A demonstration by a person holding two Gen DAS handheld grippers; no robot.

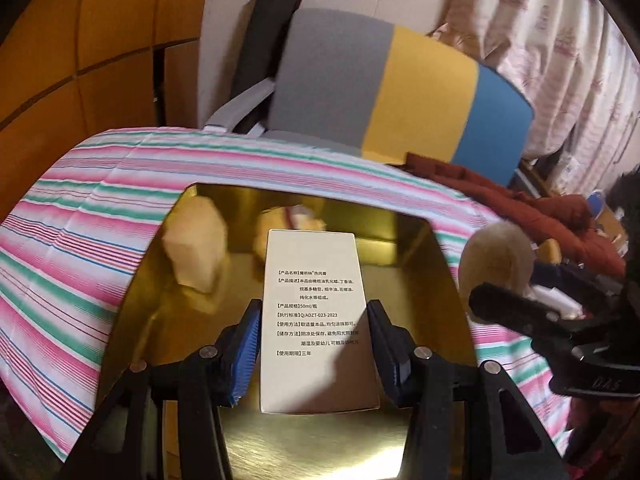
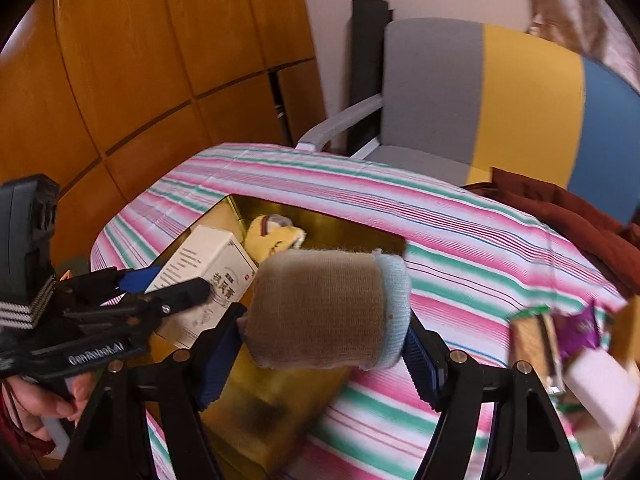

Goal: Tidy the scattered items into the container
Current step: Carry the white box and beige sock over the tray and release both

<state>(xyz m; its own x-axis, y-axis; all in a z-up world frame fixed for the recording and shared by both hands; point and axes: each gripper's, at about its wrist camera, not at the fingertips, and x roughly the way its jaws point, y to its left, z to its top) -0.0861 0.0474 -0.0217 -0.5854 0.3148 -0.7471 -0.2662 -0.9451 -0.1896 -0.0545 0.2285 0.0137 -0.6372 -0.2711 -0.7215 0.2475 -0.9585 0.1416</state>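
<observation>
- Nearest in the left wrist view, the left tongs (image 1: 312, 352) pinch a white carton (image 1: 312, 320) printed with Chinese text; the blue pads (image 1: 246, 350) press its two long sides, and it hangs over the open gold container (image 1: 440, 288).
- In the right wrist view, the right tongs (image 2: 324, 344) pinch a rolled beige sock with a pale blue cuff (image 2: 328, 308), held sideways just over the near right corner of the container (image 2: 280, 400).
- A hand (image 2: 44, 404) at the lower left of that view grips the handle of the left tool.
- Inside the container lie a yellow plush toy (image 2: 276, 236) and a pale folded item (image 1: 196, 248), blurred.
- The container sits on a bench covered with a pink, green and white striped cloth (image 1: 80, 240).
- At the right edge of the bench, snack packets (image 2: 560, 340) lie scattered; they are blurred.
- Beyond the bench stands a chair with a grey, yellow and blue back (image 1: 400, 92), a rust-red garment (image 1: 520, 208) draped on its seat.
- Farthest back are wooden panels (image 2: 140, 60) and a patterned curtain (image 1: 560, 48).
</observation>
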